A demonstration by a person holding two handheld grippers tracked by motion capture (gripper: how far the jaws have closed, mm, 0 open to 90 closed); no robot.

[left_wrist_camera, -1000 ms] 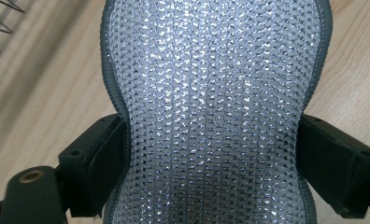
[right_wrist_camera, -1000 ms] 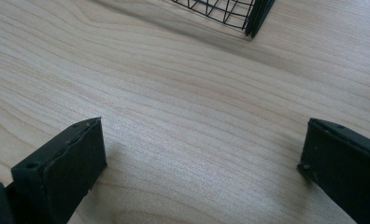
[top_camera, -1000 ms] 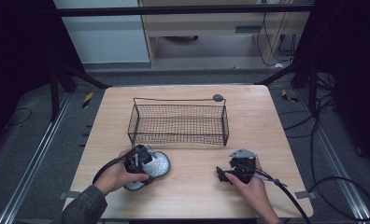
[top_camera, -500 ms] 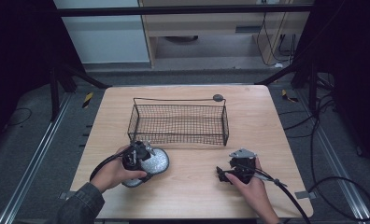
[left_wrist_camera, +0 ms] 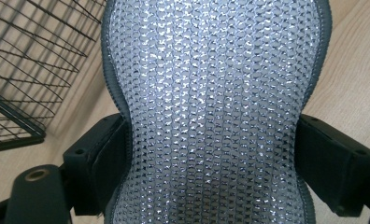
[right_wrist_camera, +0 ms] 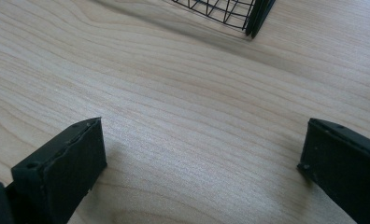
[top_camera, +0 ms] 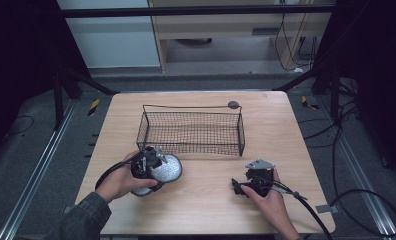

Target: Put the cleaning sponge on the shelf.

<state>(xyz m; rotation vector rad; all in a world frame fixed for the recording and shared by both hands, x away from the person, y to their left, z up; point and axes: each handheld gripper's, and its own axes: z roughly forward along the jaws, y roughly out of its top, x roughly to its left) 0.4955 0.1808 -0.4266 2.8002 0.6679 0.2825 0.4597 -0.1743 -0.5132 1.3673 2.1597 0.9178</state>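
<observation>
Gripping: left gripper (top_camera: 153, 162) is clamped on the silver mesh pad (top_camera: 165, 169), jaws squeezing its narrow waist in the left gripper view (left_wrist_camera: 211, 116); looks like a scouring pad or mesh pouch, hard to say which
Where it is: near the table's (top_camera: 201, 210) front-left, just in front of the wire basket (top_camera: 191, 131), not in it yet
What changed: over the last second the pad has crept a bit right and toward the basket; reads like the carry has started
Right gripper: (top_camera: 246, 187) parked on the wood, jaws wide apart, nothing between them (right_wrist_camera: 197, 158); hasn't budged
Next, my guess: lift over the near rim; basket's empty so plenty of room
</observation>
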